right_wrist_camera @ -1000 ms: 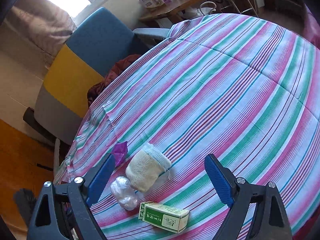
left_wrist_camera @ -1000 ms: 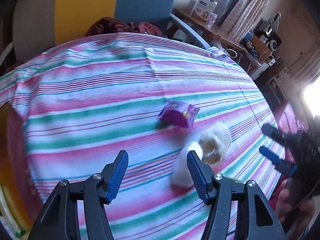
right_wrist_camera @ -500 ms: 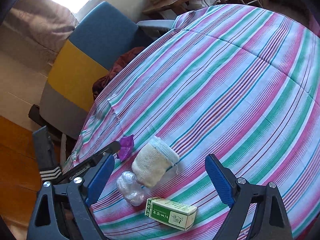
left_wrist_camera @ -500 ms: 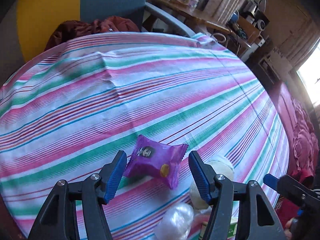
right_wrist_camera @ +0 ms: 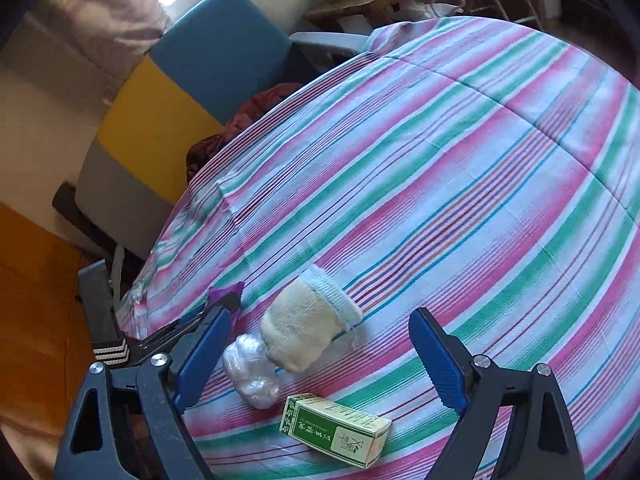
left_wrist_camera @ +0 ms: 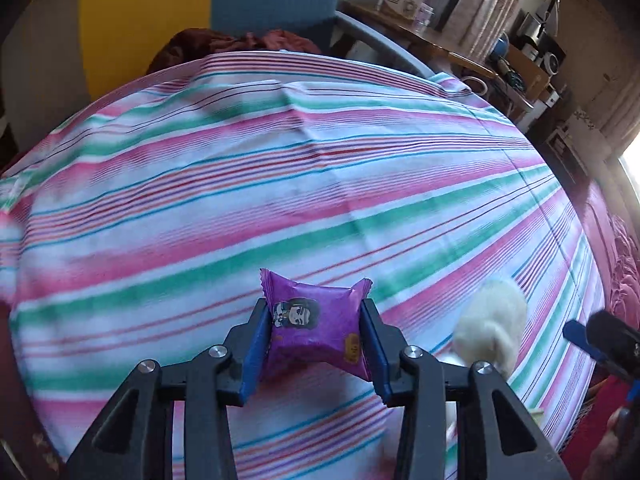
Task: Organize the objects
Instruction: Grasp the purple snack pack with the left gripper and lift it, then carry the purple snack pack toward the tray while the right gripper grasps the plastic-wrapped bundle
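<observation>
left tool: the left tool has its jaws closing on the purple snack packet; the blue pads press its two side edges, and the wrapper pinches in between them.
right tool: the right tool stands wide apart with nothing between its pads, hanging over the near cluster of things.
snack packet, place: on the striped cloth of the surface, near its left edge, just beside the sock; in the right wrist view only a purple corner shows behind the left tool.
snack packet, handling: I judge it light, puffed with air, soft and crinkly. The film looks slick, so a hold across the pillowed middle, as now, seems safer than on the crimped ends. A hard squeeze could crush what is inside.
cream sock: the rolled cream sock with a pale blue cuff looks soft and light. It should give under the pads and is best taken across its thick middle.
plastic wad: the crumpled clear plastic wad touches the sock. It is likely feather-light and springy.
green box: the green and cream carton lies flat. It looks stiff, with thin walls, and its long sides suit a grip.
count: one snack packet, one sock, one plastic wad, one carton; two tools.
</observation>
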